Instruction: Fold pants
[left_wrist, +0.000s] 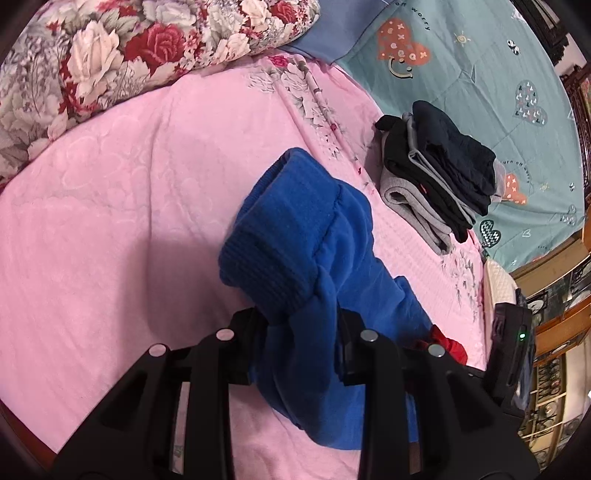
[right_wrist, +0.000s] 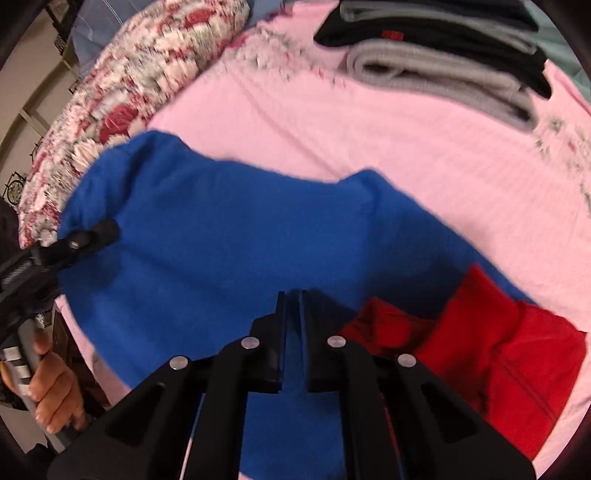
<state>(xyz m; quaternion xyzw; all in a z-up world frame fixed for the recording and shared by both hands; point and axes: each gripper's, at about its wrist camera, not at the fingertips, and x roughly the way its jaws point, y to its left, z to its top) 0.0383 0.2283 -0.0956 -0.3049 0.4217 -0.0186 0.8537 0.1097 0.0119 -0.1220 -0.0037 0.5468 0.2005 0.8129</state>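
Note:
Blue fleece pants (left_wrist: 306, 236) lie bunched on the pink bed sheet (left_wrist: 110, 221). My left gripper (left_wrist: 299, 332) is shut on a thick bunch of the blue fabric, with a ribbed cuff folded over just ahead of the fingers. My right gripper (right_wrist: 293, 314) is shut on an edge of the blue pants (right_wrist: 221, 258), its jaws nearly touching with blue fabric between. The left gripper also shows in the right wrist view (right_wrist: 92, 236), gripping the pants' far left corner. The pants hang spread between the two grippers.
A red garment (right_wrist: 498, 350) lies right of the right gripper, partly under the blue pants. A stack of folded black and grey clothes (left_wrist: 439, 173) sits at the right. A floral quilt (left_wrist: 110, 55) lies at the back left, a teal blanket (left_wrist: 498, 74) behind right.

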